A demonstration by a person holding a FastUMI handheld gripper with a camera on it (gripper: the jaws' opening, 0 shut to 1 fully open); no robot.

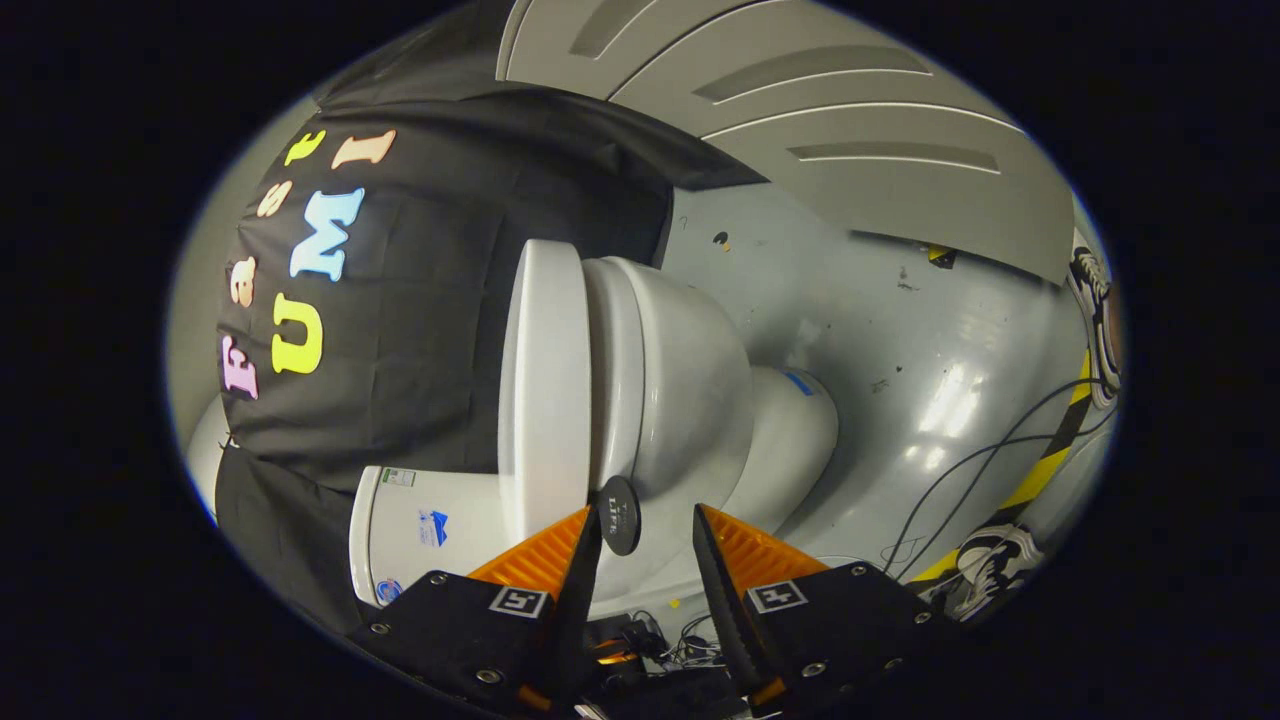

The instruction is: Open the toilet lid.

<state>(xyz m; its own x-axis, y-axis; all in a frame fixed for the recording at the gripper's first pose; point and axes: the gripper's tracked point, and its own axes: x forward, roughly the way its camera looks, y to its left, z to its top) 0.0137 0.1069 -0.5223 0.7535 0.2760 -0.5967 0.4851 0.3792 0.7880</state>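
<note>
The view is rolled sideways. A white toilet [680, 400] stands on the grey floor, its lid [545, 370] lying shut against the seat and bowl. The tank [425, 525] sits by the black cloth. A small black round tab [619, 515] sticks out at the lid's edge. My gripper [645, 515] is open, its orange-backed fingers [585, 560] on either side of that tab. The tab is close to one finger, with a gap to the other.
The grey floor [900, 340] stretches beyond the bowl. Thin cables [990, 460] and a yellow-black tape strip [1045, 470] run across it. A person's shoes [990, 560] stand near the tape. Grey panelled wall [820, 110] rises behind.
</note>
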